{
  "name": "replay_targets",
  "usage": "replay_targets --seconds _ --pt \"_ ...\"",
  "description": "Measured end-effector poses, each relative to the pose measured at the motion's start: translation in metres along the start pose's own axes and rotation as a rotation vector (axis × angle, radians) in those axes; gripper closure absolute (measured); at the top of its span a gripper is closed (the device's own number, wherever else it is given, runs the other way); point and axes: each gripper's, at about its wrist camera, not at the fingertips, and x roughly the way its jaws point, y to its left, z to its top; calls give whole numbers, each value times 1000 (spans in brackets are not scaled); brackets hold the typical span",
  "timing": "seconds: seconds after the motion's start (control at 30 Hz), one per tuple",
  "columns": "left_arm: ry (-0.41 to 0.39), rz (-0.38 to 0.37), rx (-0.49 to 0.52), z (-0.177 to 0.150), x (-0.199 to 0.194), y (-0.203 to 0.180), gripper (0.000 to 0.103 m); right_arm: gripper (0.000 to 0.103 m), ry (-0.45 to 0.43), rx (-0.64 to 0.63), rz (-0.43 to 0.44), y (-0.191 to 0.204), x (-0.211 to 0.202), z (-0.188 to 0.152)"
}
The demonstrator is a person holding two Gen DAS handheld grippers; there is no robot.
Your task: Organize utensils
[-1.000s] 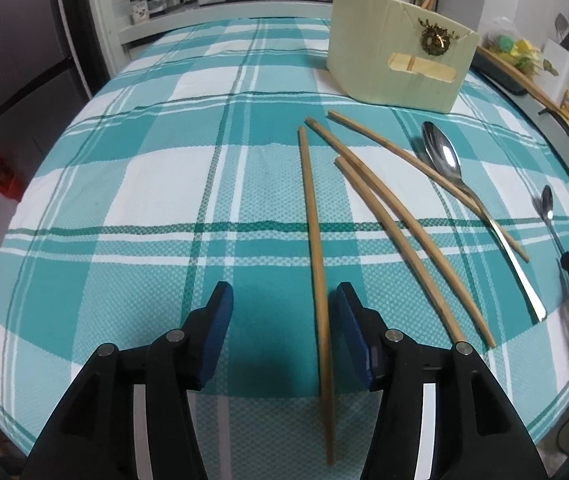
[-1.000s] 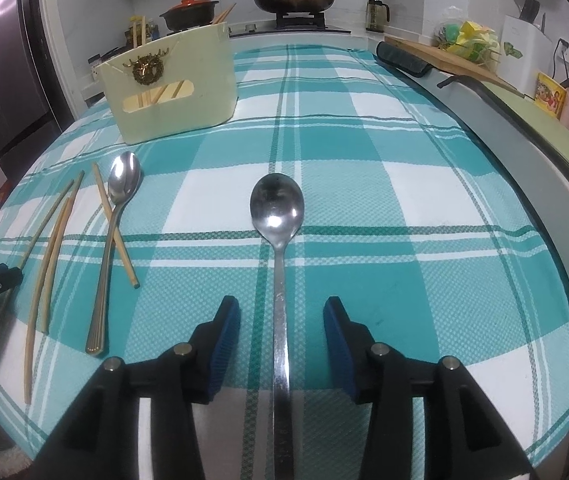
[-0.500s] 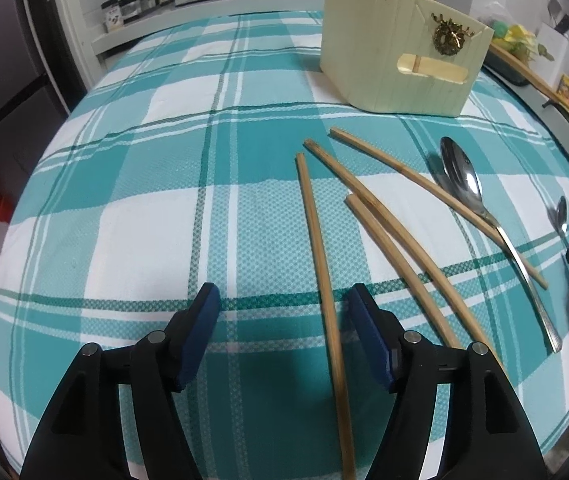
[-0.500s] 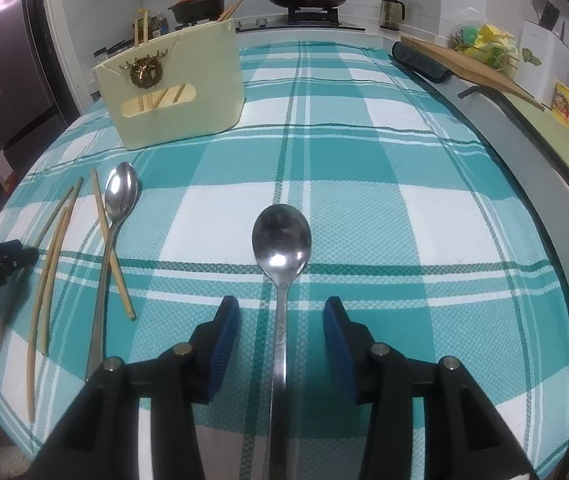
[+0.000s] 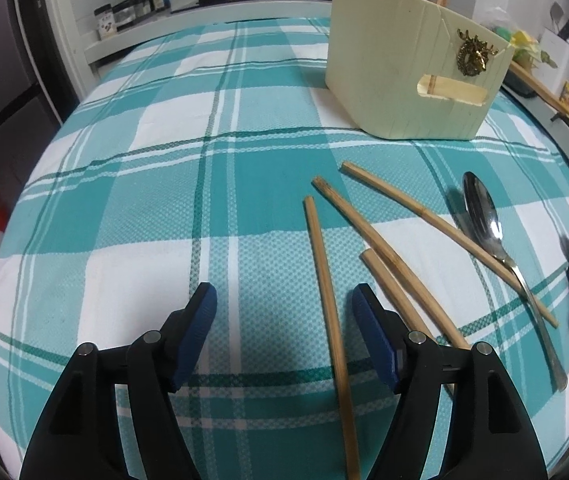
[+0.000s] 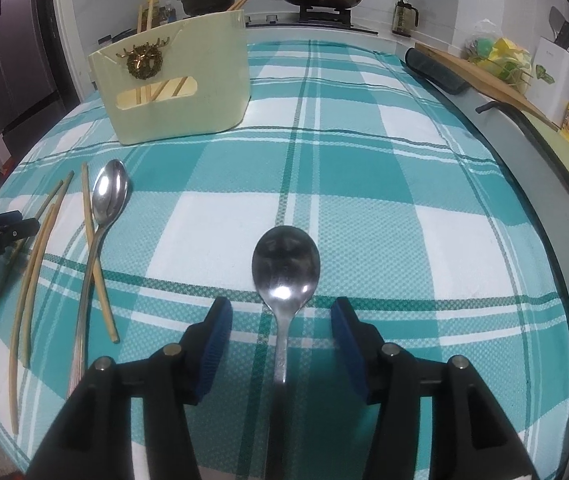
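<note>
Bamboo chopsticks point(image 5: 326, 300), four of them, and two steel spoons point(image 6: 284, 272) lie loose on the teal plaid tablecloth point(image 5: 144, 200); the cream utensil holder point(image 6: 180, 84) already holds a few sticks. The left gripper point(image 5: 284, 304) is spread around one chopstick without gripping, the right gripper point(image 6: 278, 320) is opening astride a spoon handle, so most sorting remains.

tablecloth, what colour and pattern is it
Teal and white plaid tablecloth; the right wrist view shows it best.
</note>
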Motion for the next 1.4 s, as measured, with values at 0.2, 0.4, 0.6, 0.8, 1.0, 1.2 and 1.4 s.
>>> replay_targets --seconds 0.2,0.4,0.6,0.8,1.0,1.2,1.4 --pt "-6 2 -10 9 6 1 31 48 -14 -14 -16 4 10 12" --pt "-24 -7 13 13 4 -3 94 67 -43 -22 -34 7 14 19" --pt "-43 -34 -47 11 -2 7 99 67 -90 4 17 8 3 22" --pt "-154 -62 -92 8 -50 12 99 67 -184 7 73 11 -36 24" --pt "-295 -77 -107 4 -110 12 99 67 -265 -3 111 16 -78 24" --pt "-398 -108 -128 -1 -151 16 99 67 -330 -8 123 20 -112 19" --pt "-455 -141 -150 -6 -173 21 99 68 -386 -3 128 22 -135 21"
